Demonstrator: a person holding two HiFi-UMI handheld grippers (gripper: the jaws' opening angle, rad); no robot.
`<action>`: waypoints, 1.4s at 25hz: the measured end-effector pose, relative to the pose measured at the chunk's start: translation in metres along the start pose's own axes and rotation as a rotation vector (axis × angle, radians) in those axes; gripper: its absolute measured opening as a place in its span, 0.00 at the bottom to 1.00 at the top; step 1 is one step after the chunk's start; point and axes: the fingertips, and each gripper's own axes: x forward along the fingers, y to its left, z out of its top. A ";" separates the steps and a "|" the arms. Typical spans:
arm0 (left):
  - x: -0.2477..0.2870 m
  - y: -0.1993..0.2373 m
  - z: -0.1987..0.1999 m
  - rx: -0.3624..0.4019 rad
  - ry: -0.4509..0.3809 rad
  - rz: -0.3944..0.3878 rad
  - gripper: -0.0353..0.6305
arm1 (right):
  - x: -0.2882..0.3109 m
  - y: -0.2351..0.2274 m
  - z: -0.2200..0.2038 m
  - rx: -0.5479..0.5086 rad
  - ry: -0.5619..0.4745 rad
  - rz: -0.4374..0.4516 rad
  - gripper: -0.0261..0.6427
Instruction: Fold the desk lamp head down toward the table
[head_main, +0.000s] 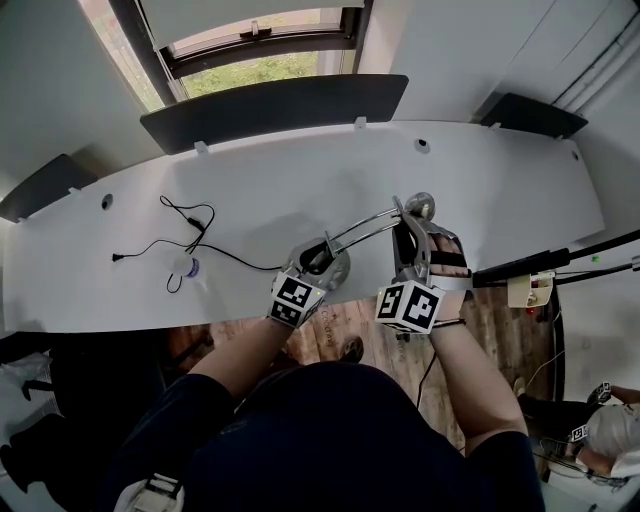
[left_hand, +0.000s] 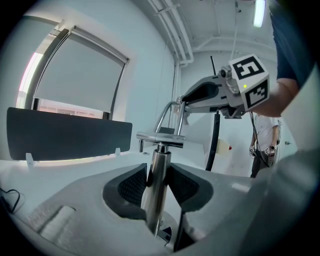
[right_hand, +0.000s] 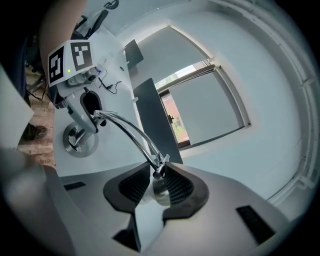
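Left hand-held gripper (left_hand: 157, 184) clamped on lamp post (left_hand: 160, 167), right hand-held gripper (right_hand: 156, 184) pinching lamp head (right_hand: 159, 195) — white desk (head_main: 300, 160) below

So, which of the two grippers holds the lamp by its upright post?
The left gripper: its pads clamp the upright post. The right gripper instead grips the lamp head at the end of the curved arm.

The chrome desk lamp (head_main: 345, 240) stands at the white table's (head_main: 300, 170) near edge, its neck (head_main: 375, 220) arching rightward.
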 end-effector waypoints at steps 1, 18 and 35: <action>0.000 0.000 0.000 -0.001 -0.001 0.001 0.25 | 0.002 0.003 -0.004 0.017 0.005 0.008 0.18; 0.001 0.001 0.000 -0.013 0.014 0.011 0.25 | 0.045 0.073 -0.049 0.227 0.077 0.161 0.15; 0.000 0.003 -0.001 -0.037 0.024 0.027 0.25 | 0.065 0.131 -0.049 0.502 0.034 0.318 0.14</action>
